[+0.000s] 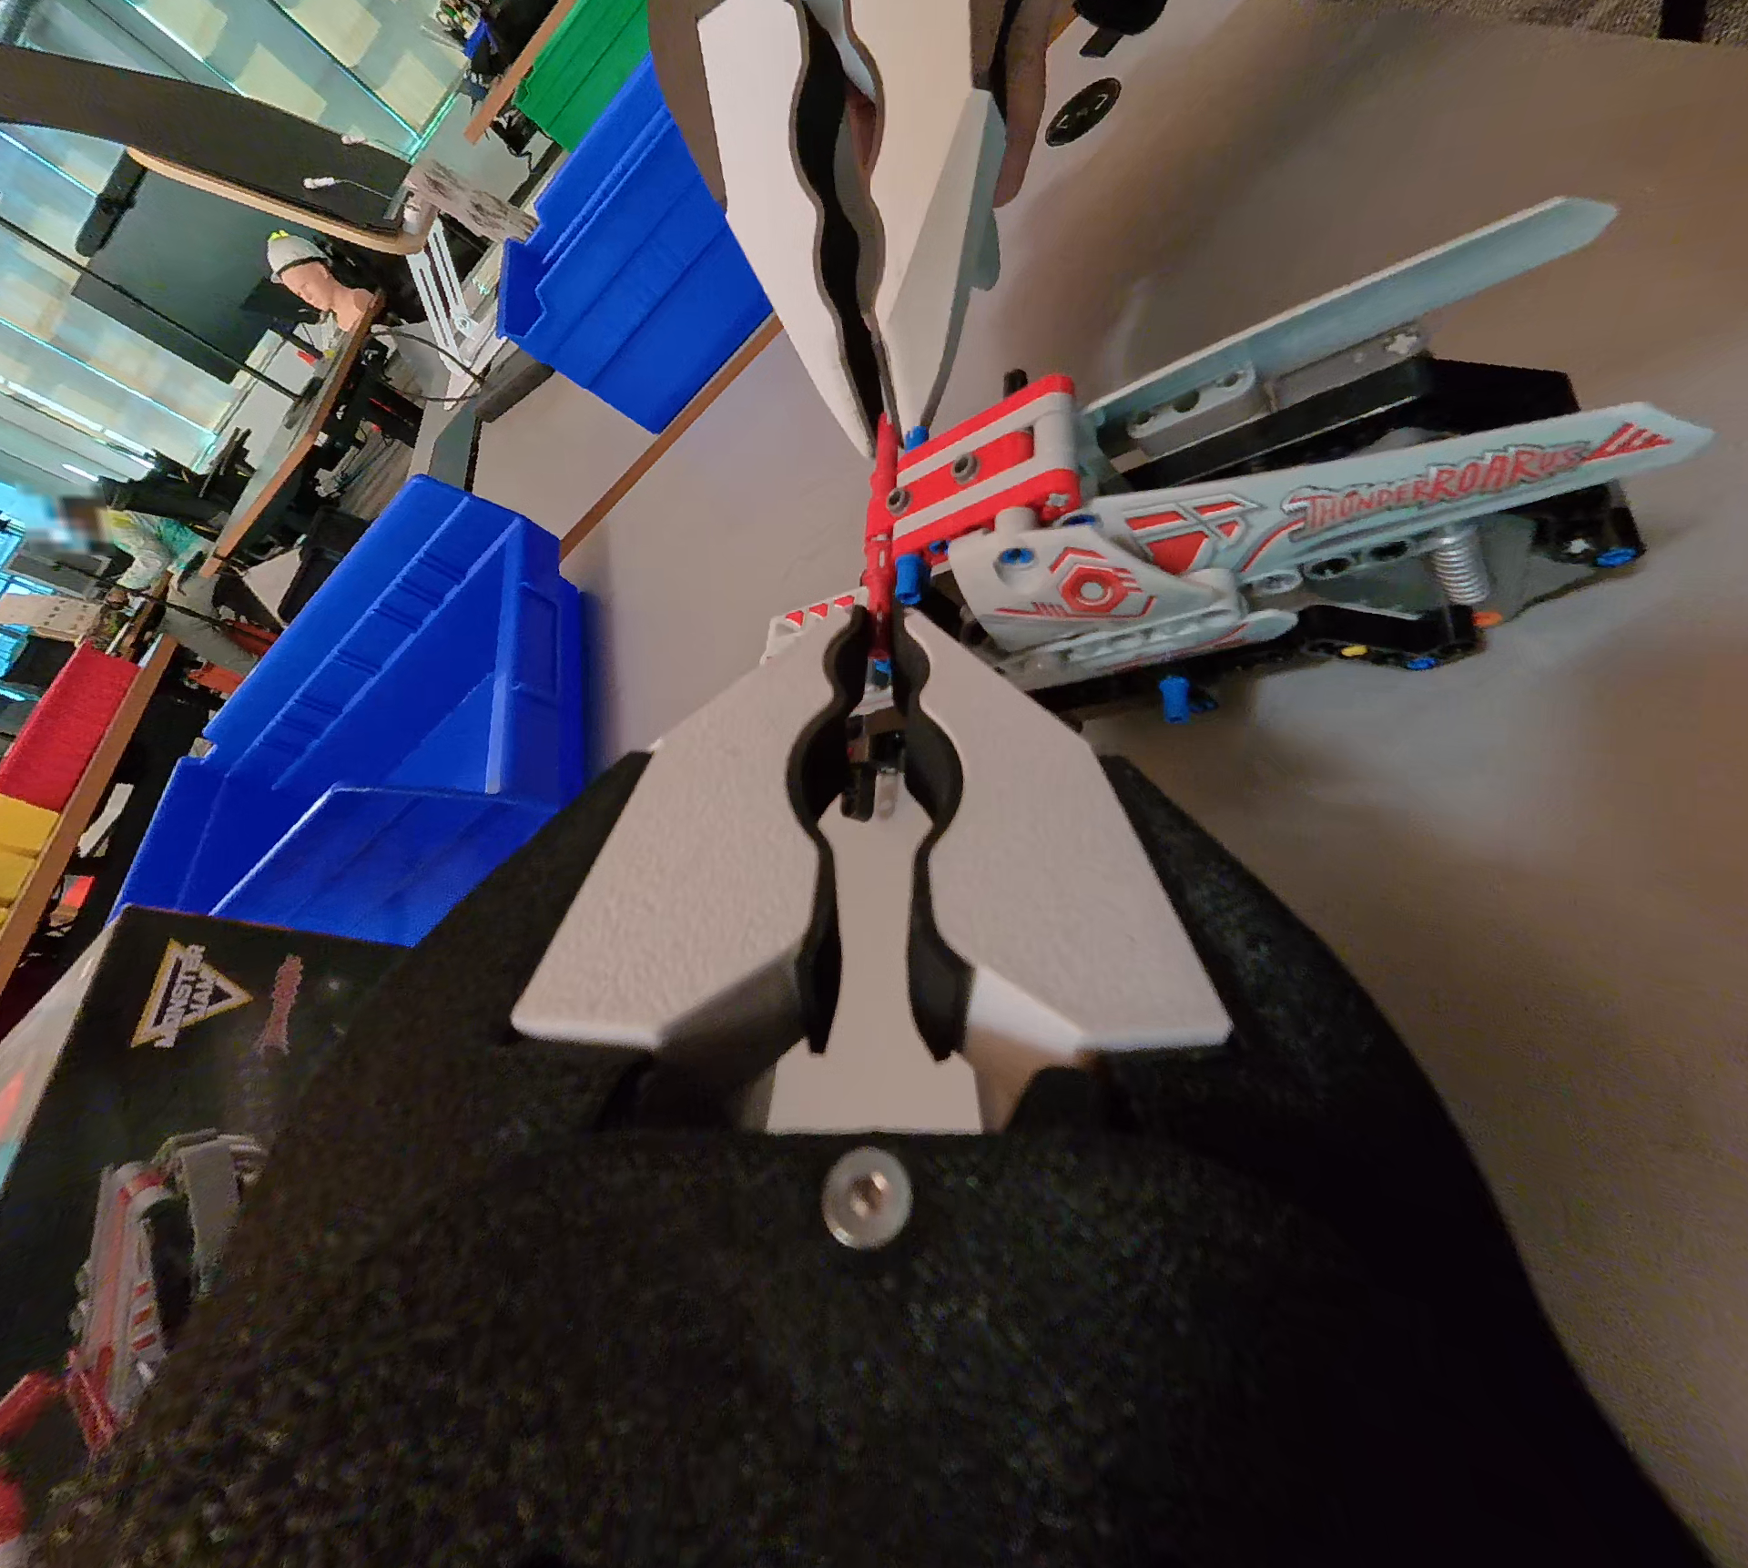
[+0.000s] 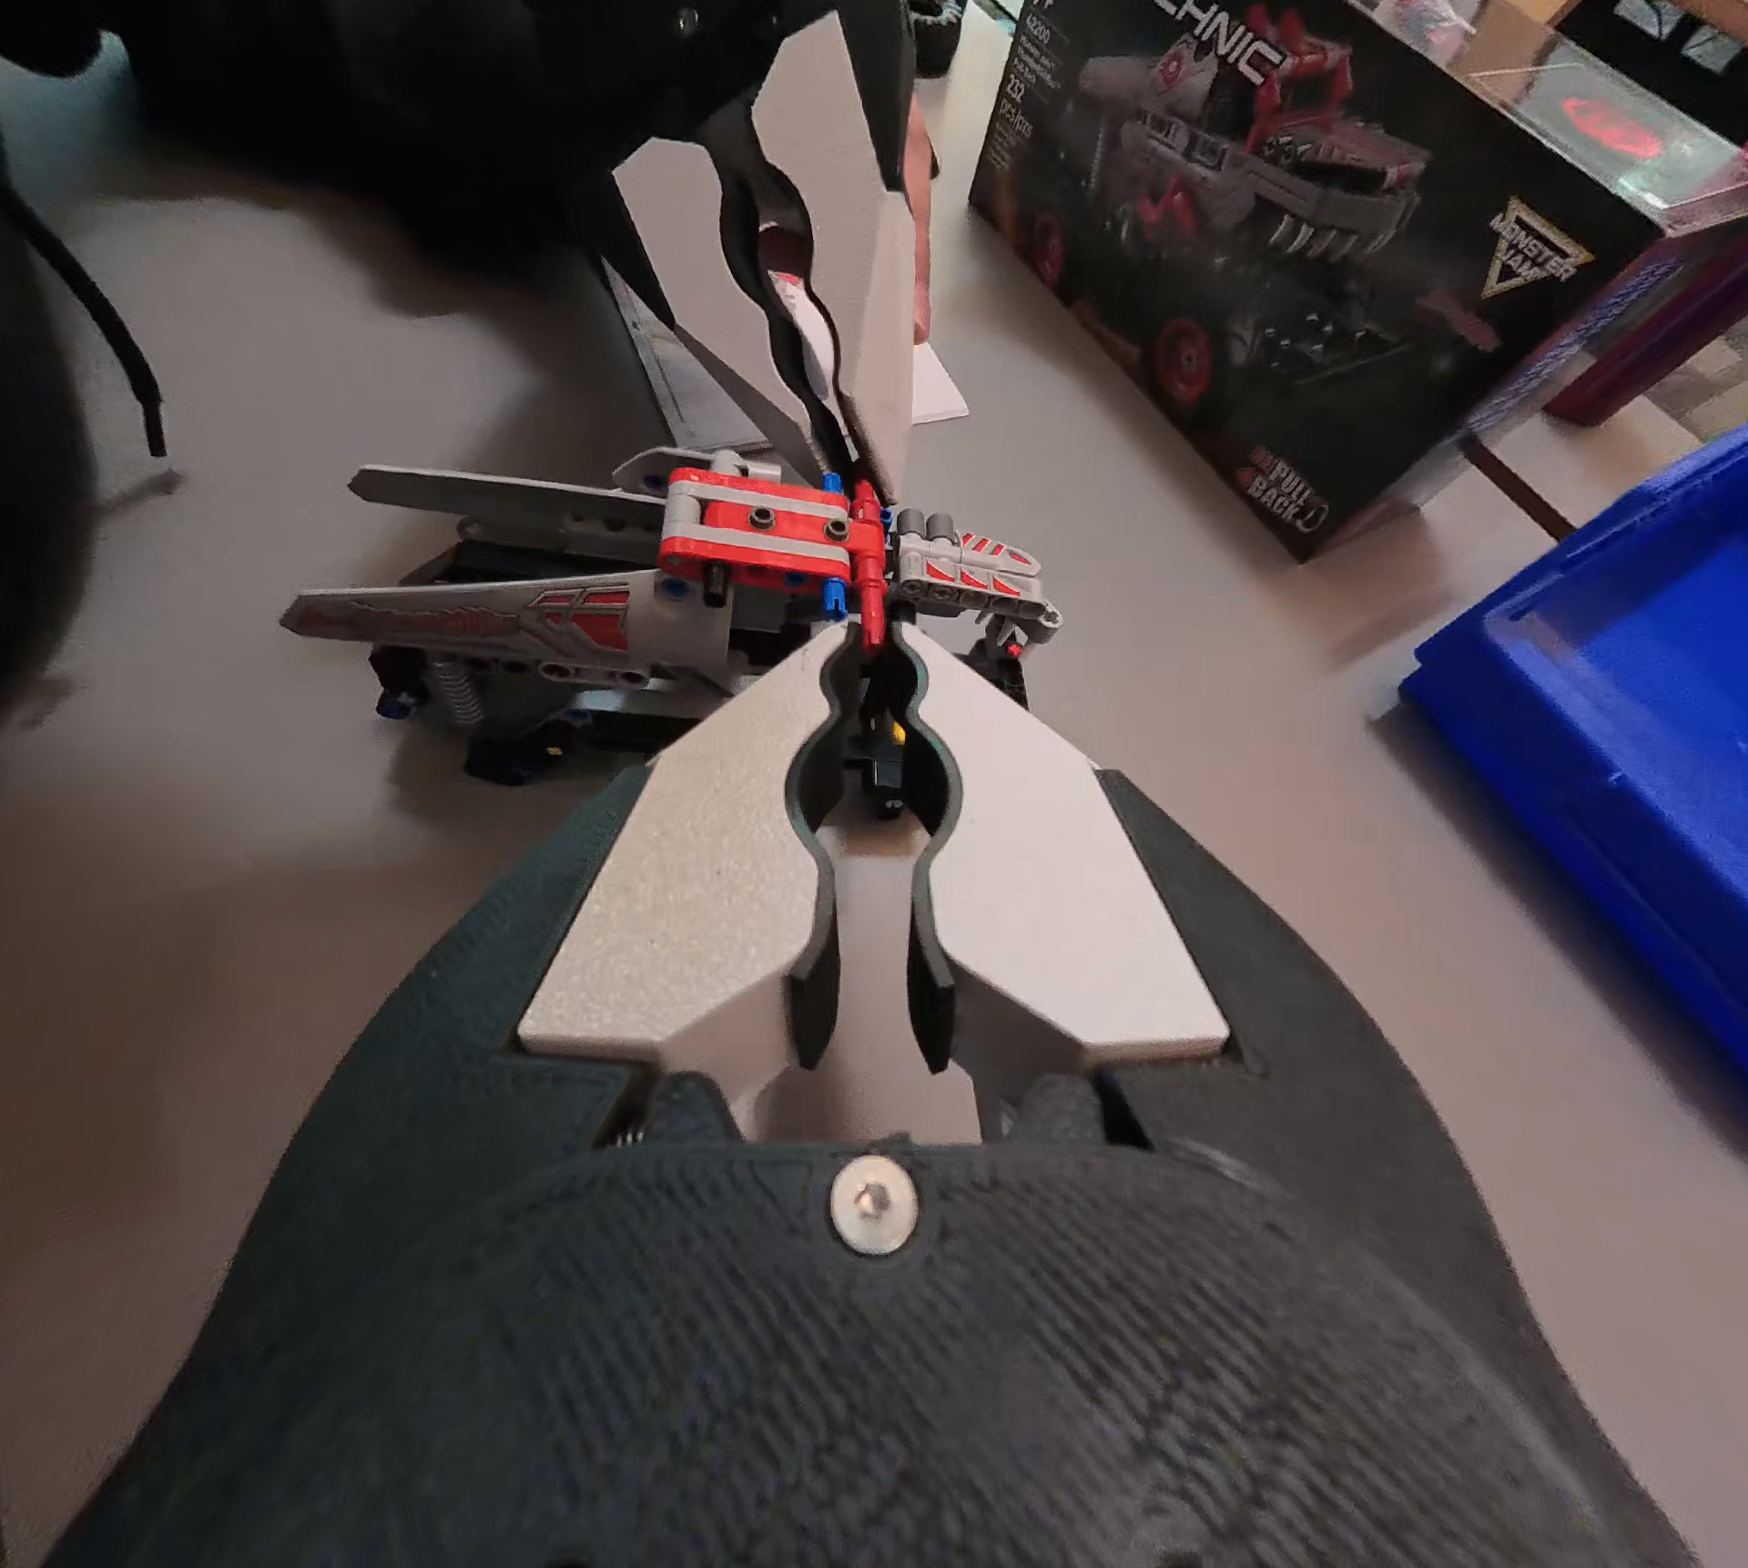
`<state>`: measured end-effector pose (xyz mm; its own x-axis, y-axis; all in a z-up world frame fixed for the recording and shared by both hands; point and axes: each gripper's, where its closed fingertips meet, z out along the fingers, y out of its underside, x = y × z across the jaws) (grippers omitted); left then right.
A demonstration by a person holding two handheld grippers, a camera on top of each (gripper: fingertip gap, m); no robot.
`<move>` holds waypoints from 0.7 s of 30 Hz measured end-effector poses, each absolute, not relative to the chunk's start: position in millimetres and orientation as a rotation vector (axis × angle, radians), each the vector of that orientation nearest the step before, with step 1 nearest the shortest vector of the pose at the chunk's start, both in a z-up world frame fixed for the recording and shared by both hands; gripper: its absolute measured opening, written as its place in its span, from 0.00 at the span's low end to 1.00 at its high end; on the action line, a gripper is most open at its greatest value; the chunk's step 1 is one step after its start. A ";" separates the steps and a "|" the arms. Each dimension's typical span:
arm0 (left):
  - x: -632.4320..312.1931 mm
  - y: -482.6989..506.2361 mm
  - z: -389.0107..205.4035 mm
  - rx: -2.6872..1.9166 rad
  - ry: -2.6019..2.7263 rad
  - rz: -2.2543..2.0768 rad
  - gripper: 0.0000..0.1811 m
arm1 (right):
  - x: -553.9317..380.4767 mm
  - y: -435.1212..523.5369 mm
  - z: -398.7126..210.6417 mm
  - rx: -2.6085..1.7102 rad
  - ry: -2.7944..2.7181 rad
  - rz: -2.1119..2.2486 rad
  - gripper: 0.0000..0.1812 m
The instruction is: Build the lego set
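Currently: both tools meet at one thin red beam (image 2: pixel 867 567) standing across the front of the half-built truck (image 2: pixel 605 577).
Model: the truck lies on the tabletop (image 2: pixel 1182 671), grey side panels pointing away from the box (image 2: pixel 1324 198), red roof block (image 1: pixel 984 463) uppermost.
Left hand-held gripper (image 1: pixel 882 624): closed tips pinching one end of the red beam.
Right hand-held gripper (image 2: pixel 875 638): likewise clamped on the beam's opposite end, as its own camera shows.
Step, as I judge it: seating the beam onto the blue pins (image 1: pixel 910 577) beside the red block.
Risk one: uneven push from the two ends could cock the beam, so the pins jam or miss their holes.
Risk two: pressing hard may slide the loose model across the tabletop, or pop the red block off.
Risk three: narrow tip contact; the beam could twist out and drop.
Nearby: blue bins (image 1: pixel 397 728) along the edge.
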<state>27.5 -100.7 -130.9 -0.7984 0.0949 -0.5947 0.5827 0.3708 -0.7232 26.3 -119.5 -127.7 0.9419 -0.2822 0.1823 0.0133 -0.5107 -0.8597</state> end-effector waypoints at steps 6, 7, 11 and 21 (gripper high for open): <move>27.5 -101.5 -131.8 0.573 2.186 -1.398 0.01 | 23.7 -118.2 -128.8 -2.118 0.189 -0.389 0.01; 27.4 -101.4 -131.7 0.561 2.190 -1.408 0.01 | 23.4 -118.0 -128.7 -2.121 0.189 -0.392 0.01; 27.0 -101.4 -132.2 0.557 2.190 -1.403 0.00 | 21.8 -115.0 -126.6 -2.103 0.210 -0.403 0.01; 27.1 -103.6 -132.2 0.653 2.156 -1.248 0.01 | 23.4 -117.2 -128.7 -2.141 0.197 -0.452 0.01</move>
